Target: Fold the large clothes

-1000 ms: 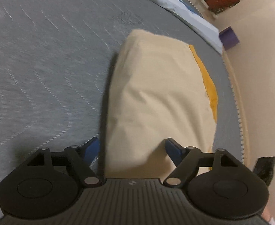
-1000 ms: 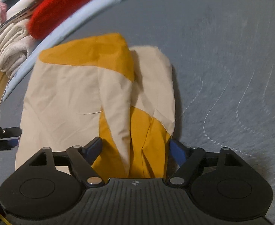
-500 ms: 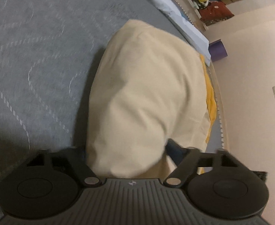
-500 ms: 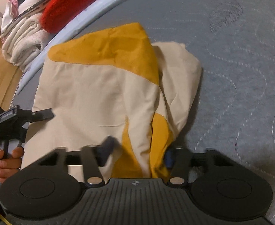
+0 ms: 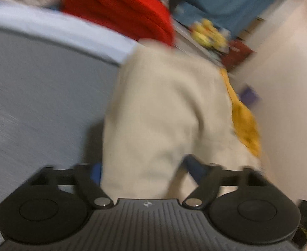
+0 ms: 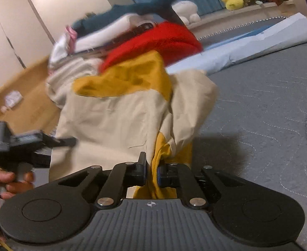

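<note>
Cream and yellow cloth, the folded garment [image 6: 115, 121], is coming up off the grey mattress [image 6: 268, 104] where it was lying flat a moment ago, so the folding looks done and it is probably going to the pile of clothes [image 6: 149, 41] behind. The right gripper [image 6: 152, 171] was wide apart and is now closing tight on the yellow edge (the cloth is squeezed between its pads). The left gripper [image 5: 142, 168] is opening wide, with cream cloth sitting loosely between its fingers.
</note>
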A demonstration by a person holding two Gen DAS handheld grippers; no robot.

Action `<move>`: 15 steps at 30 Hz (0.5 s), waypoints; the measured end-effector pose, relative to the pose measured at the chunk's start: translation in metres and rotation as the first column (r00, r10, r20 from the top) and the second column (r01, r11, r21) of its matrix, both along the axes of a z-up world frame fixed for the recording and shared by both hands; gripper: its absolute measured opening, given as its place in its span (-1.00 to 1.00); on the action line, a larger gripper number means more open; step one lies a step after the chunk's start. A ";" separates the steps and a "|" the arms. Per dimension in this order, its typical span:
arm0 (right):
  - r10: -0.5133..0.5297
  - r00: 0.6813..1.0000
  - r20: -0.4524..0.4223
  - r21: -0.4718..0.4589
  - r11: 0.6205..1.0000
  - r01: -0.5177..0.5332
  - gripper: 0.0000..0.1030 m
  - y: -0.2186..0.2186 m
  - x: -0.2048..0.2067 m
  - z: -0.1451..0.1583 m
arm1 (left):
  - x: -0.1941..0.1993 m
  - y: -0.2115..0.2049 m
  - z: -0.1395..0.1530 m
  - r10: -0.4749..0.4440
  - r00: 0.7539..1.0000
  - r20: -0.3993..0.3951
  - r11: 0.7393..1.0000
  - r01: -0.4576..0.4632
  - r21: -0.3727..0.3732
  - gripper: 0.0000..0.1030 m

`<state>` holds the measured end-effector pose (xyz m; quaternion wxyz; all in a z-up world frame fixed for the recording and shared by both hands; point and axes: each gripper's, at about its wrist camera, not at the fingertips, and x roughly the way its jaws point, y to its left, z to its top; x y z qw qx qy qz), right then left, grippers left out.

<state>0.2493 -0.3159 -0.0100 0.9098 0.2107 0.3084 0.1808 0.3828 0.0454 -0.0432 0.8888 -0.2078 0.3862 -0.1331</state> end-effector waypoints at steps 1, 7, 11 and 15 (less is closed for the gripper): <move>-0.010 0.999 -0.030 -0.033 0.999 0.009 -0.82 0.008 0.007 -0.007 | 0.000 0.008 0.001 0.040 0.999 0.011 0.996 -0.040 0.075 0.69; -0.151 0.977 -0.152 -0.207 0.971 0.118 -0.77 0.024 0.033 -0.038 | -0.023 0.028 0.001 -0.032 0.998 -0.052 0.997 0.036 0.065 0.65; -0.193 0.976 -0.102 -0.266 0.951 0.160 -0.35 0.024 0.025 -0.028 | -0.041 0.001 -0.017 -0.250 0.958 -0.139 0.956 0.267 0.119 0.65; -0.142 0.978 -0.151 -0.218 0.970 0.107 -0.08 -0.003 0.006 -0.029 | -0.052 -0.017 -0.053 -0.275 0.919 -0.284 0.907 0.346 0.240 0.70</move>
